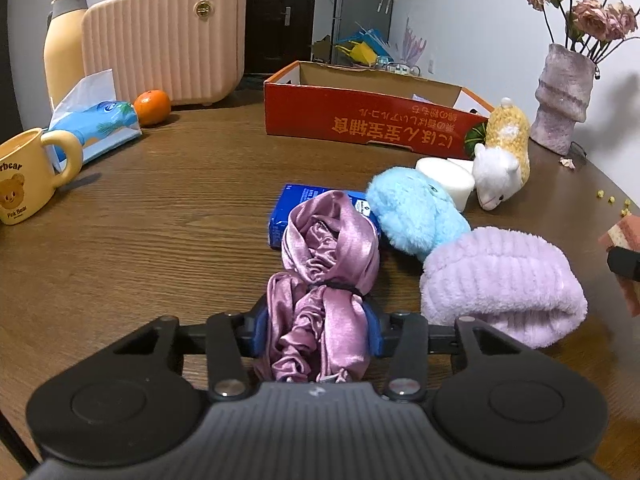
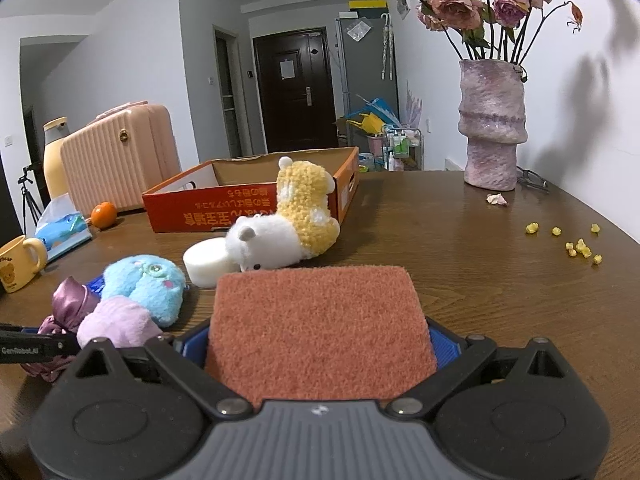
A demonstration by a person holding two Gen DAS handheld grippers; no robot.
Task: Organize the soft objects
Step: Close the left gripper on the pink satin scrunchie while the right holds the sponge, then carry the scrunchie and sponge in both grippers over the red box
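Left gripper point(image 1: 318, 334) pinching satin scrunchie point(image 1: 326, 264), low over brown table point(image 1: 180, 220). Right gripper point(image 2: 320, 344) clamped on rust sponge point(image 2: 320, 328), its underside hidden. Bare wood to left and right; red cardboard box point(image 1: 360, 120) open behind. Blue packet point(image 1: 292, 216) mostly covered.

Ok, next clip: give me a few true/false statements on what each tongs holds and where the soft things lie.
1. The left tongs grip the purple satin cloth. True.
2. The right tongs are empty. False: they hold a reddish-brown sponge.
3. The alpaca plush lies inside the red cardboard box. False: it lies on the table, in front of the box.
4. The blue plush is on the table beside the lilac fleece item. True.
5. The vase lies tipped over. False: it stands upright.
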